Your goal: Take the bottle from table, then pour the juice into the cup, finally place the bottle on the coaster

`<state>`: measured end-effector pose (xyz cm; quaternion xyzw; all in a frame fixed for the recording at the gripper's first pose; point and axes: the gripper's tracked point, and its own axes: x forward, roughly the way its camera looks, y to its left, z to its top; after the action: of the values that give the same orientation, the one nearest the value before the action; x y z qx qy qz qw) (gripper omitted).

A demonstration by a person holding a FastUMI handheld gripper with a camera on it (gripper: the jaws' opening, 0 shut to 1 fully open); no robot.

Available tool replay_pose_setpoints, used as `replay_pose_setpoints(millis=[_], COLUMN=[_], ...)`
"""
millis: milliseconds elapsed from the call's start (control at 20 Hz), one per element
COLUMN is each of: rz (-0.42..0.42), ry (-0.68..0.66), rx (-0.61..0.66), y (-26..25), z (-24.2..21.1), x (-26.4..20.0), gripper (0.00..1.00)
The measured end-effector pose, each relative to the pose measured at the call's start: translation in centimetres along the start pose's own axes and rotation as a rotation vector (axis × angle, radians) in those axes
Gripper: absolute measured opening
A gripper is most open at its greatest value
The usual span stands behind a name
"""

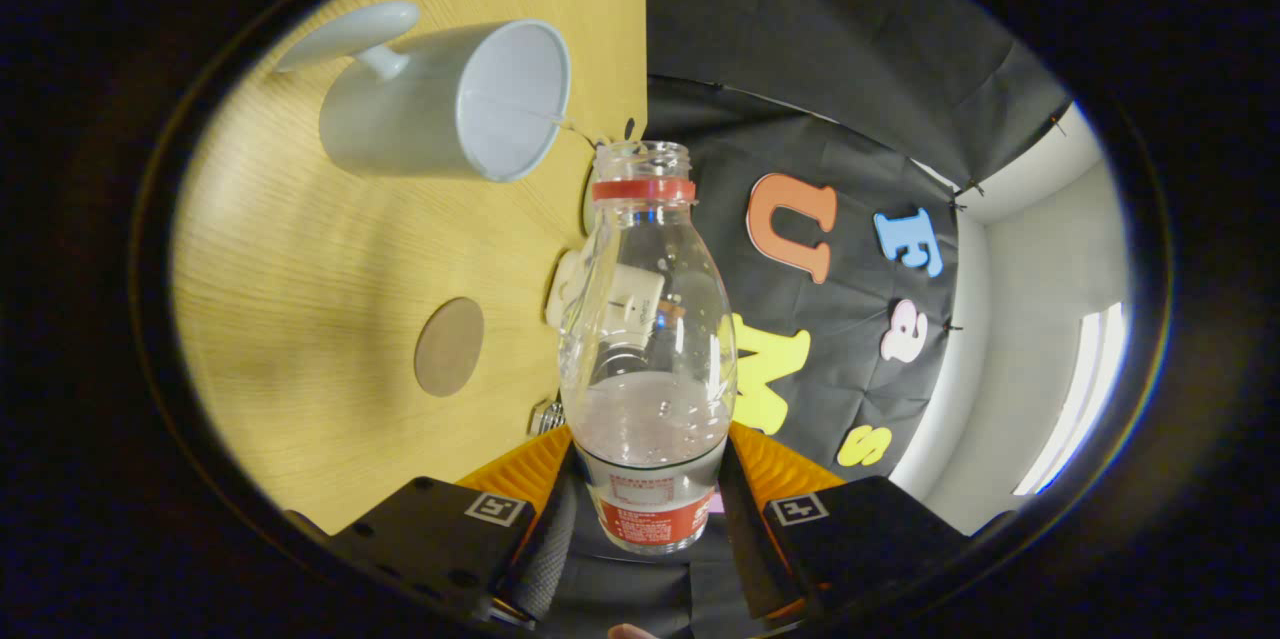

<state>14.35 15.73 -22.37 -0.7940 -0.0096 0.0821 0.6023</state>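
We see the gripper [645, 509] with both fingers clamped on the lower body of one uncapped bottle [648, 339]. Its long axis runs straight ahead, mouth pointing away toward one white cup [450, 104]. One round coaster [449, 346] lies on the wooden table [300, 269].

A light wooden table [300, 299] with a fine grain fills the scene. At its edge a small white plastic object [568, 289] rests, too blurred to identify. Further along the same edge sits a small ribbed metallic piece [545, 416].
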Motion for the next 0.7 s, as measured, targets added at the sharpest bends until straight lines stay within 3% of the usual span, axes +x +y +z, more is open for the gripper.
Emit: replay_pose_setpoints(millis=[700], rz=[0.012], ry=[0.000], rx=[-0.049], y=[-0.11], z=[-0.02], x=[-0.08], gripper=[0.74])
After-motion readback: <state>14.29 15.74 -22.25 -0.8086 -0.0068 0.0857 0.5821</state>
